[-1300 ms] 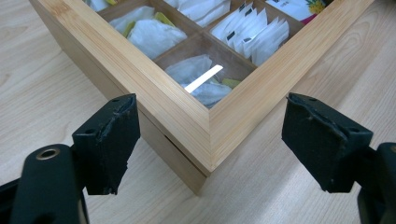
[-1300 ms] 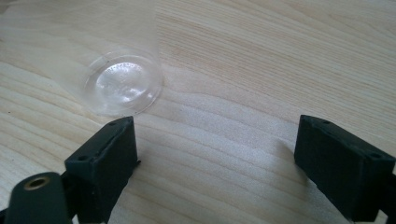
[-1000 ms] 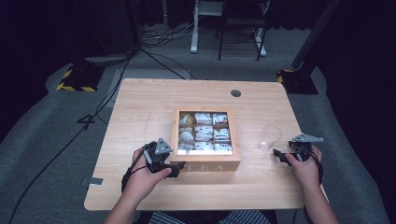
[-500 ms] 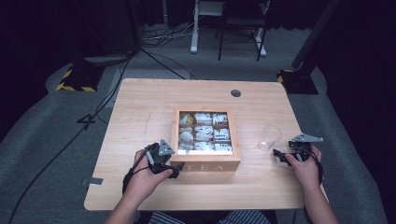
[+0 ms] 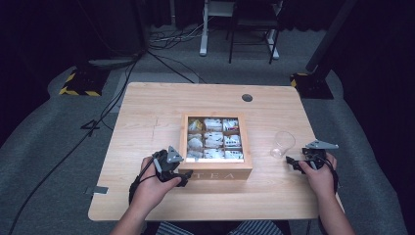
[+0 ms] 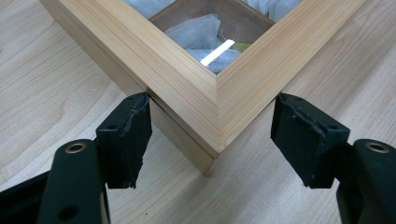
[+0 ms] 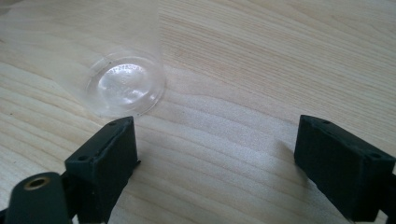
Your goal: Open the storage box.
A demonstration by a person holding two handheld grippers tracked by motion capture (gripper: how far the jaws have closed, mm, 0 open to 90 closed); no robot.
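Pale bamboo, square compartmented tea box (image 5: pixel 216 169) at table centre: rigid, probably heavy; I'd grip its lid rim. My left gripper (image 6: pixel 210 135) straddles its near corner, jaws apart. Clear plastic cup (image 7: pixel 123 84): light, crushable, seemingly upright. Right gripper (image 7: pixel 217 161) agape, empty.

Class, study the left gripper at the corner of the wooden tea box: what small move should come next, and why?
Probably close the left gripper on the near corner of the glass-topped wooden tea box. Its jaws stand open on either side of that corner, level with the lid seam. The open right gripper waits beside the clear plastic cup.
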